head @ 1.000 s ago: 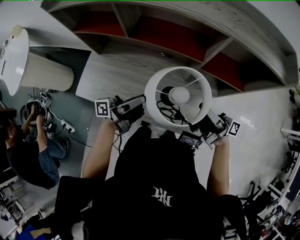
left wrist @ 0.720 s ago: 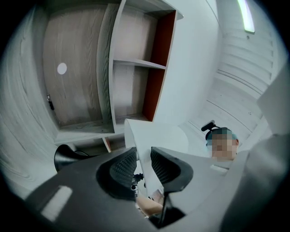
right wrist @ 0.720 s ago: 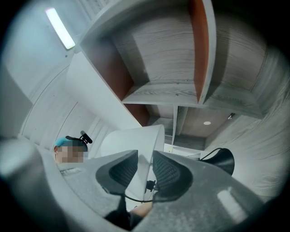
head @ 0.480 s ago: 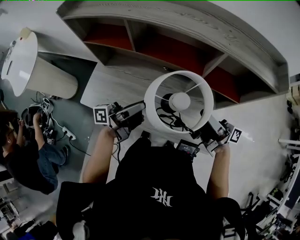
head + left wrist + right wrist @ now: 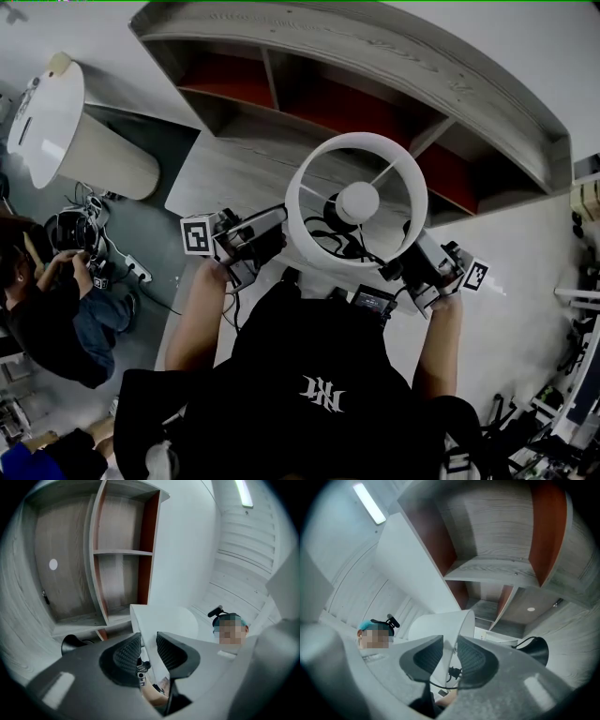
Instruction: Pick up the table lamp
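The table lamp's white drum shade (image 5: 305, 187) is seen from above, with its round bulb (image 5: 358, 201) and a black cord (image 5: 339, 236) inside it. The lamp hangs in front of the person's chest, clear of the floor. My left gripper (image 5: 277, 236) holds the shade's left wall, and its jaws are opening slightly. In the left gripper view the shade's wall (image 5: 161, 620) runs between the pads of the left gripper (image 5: 148, 643). My right gripper (image 5: 397, 262) holds the right wall, its jaws closing. In the right gripper view the shade's wall (image 5: 440, 625) sits between the pads of the right gripper (image 5: 450, 649).
A curved wooden shelf unit (image 5: 375, 56) with red back panels stands ahead. At the far left stands a round white table (image 5: 52, 117). A seated person (image 5: 47, 314) is below it, by cables and a power strip (image 5: 136, 272). A black dome-shaped thing (image 5: 533, 649) is near the shelf.
The lamp and both grippers have risen together. The shade now looks slightly larger and the floor and shelf have slid in the head view. Both grips still hold.
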### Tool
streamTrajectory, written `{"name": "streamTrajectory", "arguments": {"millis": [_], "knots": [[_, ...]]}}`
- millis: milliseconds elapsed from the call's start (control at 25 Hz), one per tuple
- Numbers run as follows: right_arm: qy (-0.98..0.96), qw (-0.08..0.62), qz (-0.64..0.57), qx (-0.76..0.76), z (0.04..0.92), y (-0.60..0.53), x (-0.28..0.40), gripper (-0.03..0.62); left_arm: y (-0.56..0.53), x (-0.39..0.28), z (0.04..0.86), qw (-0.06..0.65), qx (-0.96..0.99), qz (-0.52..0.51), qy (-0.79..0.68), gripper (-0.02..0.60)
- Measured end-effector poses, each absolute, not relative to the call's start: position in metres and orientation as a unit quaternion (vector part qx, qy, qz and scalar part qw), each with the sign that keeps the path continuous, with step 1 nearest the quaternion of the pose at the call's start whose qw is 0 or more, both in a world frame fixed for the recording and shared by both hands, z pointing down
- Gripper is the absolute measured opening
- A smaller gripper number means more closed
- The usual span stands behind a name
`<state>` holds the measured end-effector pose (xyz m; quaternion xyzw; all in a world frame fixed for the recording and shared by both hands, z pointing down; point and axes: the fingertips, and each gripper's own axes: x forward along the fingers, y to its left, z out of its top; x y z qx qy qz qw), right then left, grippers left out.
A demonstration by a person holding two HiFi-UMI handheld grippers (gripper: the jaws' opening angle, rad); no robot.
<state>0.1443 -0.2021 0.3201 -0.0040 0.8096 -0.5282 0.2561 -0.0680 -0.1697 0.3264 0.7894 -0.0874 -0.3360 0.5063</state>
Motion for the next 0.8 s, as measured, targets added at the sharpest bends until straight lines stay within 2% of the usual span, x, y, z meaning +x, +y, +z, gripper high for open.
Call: {"name": "streamTrajectory", "arguments": {"millis": [800], "knots": [[0.859,0.248,-0.448,0.005,0.257,-0.204,0.15,0.091,-0.175,-0.071,0.272,0.453,0.828,-0.316,-0.097,0.107]]}}
